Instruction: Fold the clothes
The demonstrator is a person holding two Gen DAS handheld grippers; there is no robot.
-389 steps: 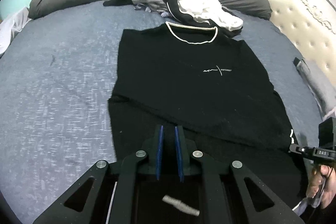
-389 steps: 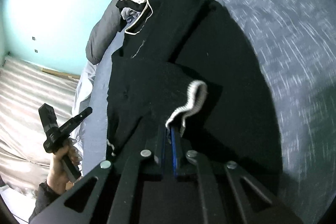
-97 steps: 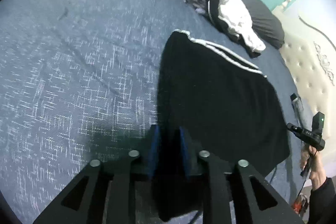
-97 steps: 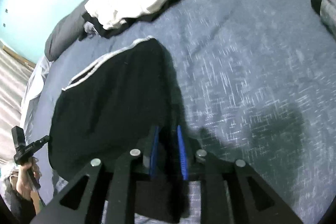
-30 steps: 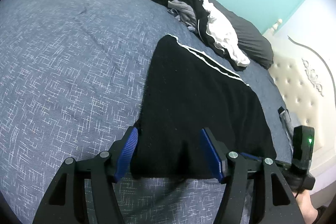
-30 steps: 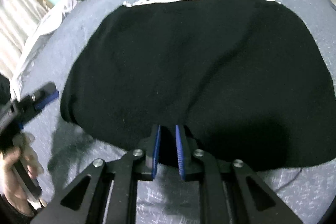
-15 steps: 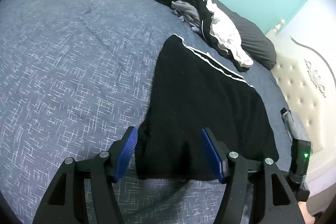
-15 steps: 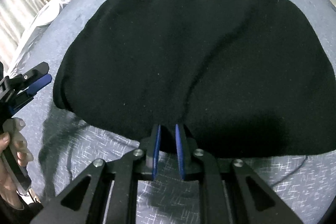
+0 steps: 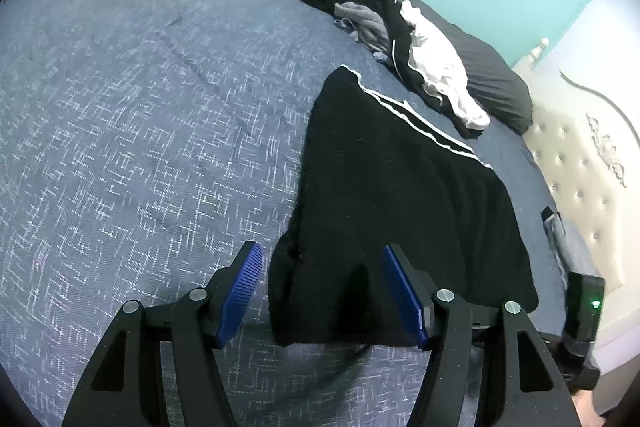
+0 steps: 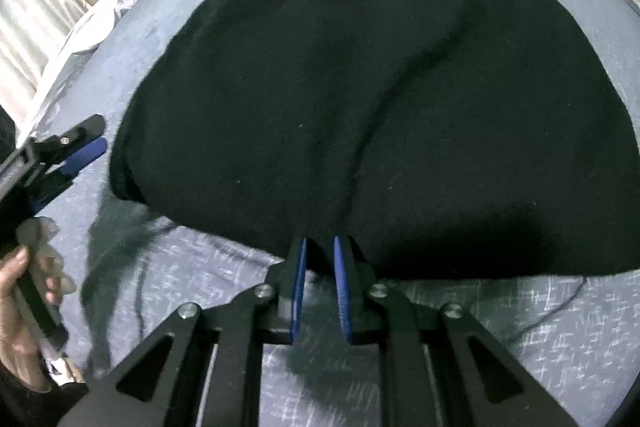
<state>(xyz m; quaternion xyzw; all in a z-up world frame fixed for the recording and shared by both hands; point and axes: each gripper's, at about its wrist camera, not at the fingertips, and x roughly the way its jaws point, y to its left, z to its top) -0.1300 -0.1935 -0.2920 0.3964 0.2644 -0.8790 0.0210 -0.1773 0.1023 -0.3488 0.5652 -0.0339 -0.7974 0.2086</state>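
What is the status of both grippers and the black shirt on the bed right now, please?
Left gripper open, near edge of black shirt between its jaws. Right gripper shut on shirt's near edge. Clothes pile beyond, clear of the fold.

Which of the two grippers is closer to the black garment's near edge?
Right. The right gripper pinches the near edge of the black garment, jaws nearly shut on the cloth. The left gripper stands open at the garment's near corner, pads off it.
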